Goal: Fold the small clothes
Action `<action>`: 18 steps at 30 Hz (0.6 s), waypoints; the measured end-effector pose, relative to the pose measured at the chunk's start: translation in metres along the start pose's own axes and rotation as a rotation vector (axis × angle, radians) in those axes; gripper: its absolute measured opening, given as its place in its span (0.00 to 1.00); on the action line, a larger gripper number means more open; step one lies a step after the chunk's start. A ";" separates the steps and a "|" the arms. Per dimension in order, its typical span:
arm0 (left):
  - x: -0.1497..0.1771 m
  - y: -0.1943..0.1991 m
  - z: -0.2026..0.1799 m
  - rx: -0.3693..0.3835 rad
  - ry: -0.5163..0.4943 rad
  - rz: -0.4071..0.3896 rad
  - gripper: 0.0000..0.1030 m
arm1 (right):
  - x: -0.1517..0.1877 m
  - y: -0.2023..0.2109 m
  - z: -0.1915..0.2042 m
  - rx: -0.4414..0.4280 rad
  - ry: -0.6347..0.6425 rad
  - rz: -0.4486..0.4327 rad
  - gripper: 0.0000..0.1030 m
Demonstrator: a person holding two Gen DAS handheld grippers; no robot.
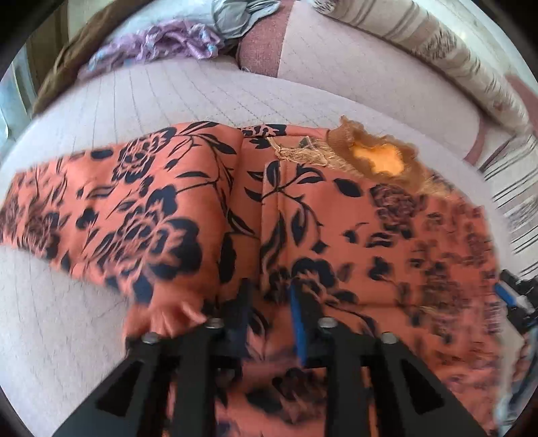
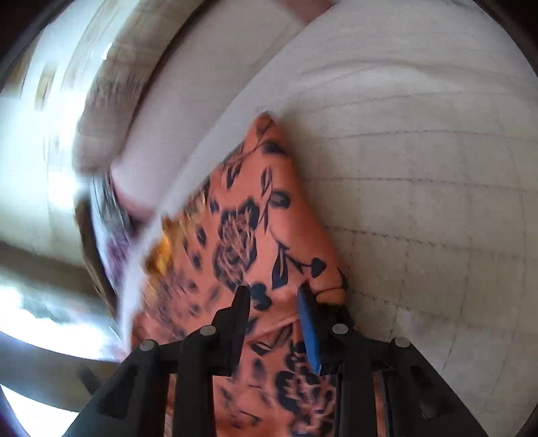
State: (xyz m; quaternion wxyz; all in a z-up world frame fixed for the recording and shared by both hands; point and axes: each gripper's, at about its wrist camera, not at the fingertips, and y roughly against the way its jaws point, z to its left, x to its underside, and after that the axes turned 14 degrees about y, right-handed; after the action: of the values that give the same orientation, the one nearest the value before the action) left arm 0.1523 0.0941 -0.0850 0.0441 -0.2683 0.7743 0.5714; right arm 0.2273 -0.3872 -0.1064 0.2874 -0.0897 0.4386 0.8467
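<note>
An orange garment with a dark floral print [image 1: 168, 208] lies spread across a pale quilted bed [image 1: 201, 90], with its lace-trimmed neck opening [image 1: 380, 158] at the far side. My left gripper [image 1: 270, 295] hovers over the near edge of the garment with its jaws apart and printed cloth showing in the gap. In the right wrist view the same garment [image 2: 242, 228] runs away to a corner on the bed [image 2: 420, 168]. My right gripper [image 2: 274, 295] stands open over it. A small bunch of cloth sits just outside the blue pad [image 2: 311, 336].
Purple cloth [image 1: 161, 43] and grey cloth [image 1: 235, 16] are heaped at the far end of the bed beside a pink cushion [image 1: 262, 47]. A striped bolster [image 1: 437, 43] runs along the right side. Bare quilt lies left of the garment.
</note>
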 end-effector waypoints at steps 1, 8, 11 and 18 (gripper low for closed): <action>-0.001 0.015 0.006 0.060 0.030 -0.014 0.41 | 0.001 0.014 0.021 0.051 0.100 -0.036 0.55; -0.019 0.103 0.129 0.258 0.384 -0.231 0.80 | 0.090 0.045 0.103 0.087 0.438 -0.127 0.85; -0.039 0.098 0.220 0.338 0.711 -0.257 0.78 | 0.128 0.026 0.114 0.128 0.502 -0.082 0.85; -0.066 0.063 0.313 0.242 0.918 -0.283 0.76 | 0.152 0.013 0.113 0.177 0.598 -0.048 0.87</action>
State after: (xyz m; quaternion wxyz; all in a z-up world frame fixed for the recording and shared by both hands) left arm 0.1049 0.4152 -0.1134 -0.1934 -0.5877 0.7307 0.2886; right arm 0.1071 -0.2412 -0.0912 0.1722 -0.3197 0.5737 0.7342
